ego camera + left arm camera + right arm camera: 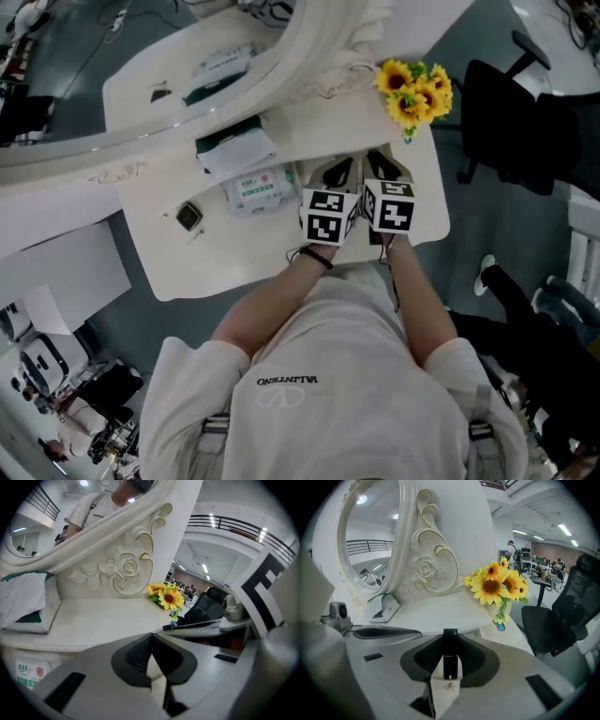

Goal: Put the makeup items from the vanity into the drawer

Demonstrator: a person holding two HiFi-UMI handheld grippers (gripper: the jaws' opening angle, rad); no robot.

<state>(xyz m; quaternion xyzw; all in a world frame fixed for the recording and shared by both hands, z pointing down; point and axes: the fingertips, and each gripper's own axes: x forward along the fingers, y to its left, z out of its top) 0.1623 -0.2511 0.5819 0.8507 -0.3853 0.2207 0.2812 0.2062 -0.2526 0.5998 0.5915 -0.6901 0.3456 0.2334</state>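
The lipstick (450,654), a slim black tube, stands upright between the jaws of the right gripper (450,633). The jaws are clamped on it from both sides, and its top pokes a little past their tips. A tiny gold mark shows just under the tube's lower end. Gripper and lipstick hang over the vanity (234,253), on the person's side of the sunflowers (415,91) and near them. In the right gripper view the flowers rise just beyond the tube, a little to its right.

The left gripper (151,637) is just beside the right one, on the side away from the sunflowers, with the two marker cubes almost touching. Its jaws are closed tip to tip with nothing showing between them, and it points toward the flowers across bare tabletop.

Further from the sunflowers, leftward in the head view, a white and green wipes pack (258,189) lies flat just beyond the left gripper. A tissue pack (234,148) sits behind it, against the mirror's base. Further left again, well apart from the flowers, a small black compact (189,217) lies alone on the white top.

The mirror (141,56), with a carved white frame, stands behind the sunflowers and runs off to the left. The flowers sit at the foot of its scrolled corner. A black chair (520,122) stands on the floor to the right of the sunflowers, off the vanity
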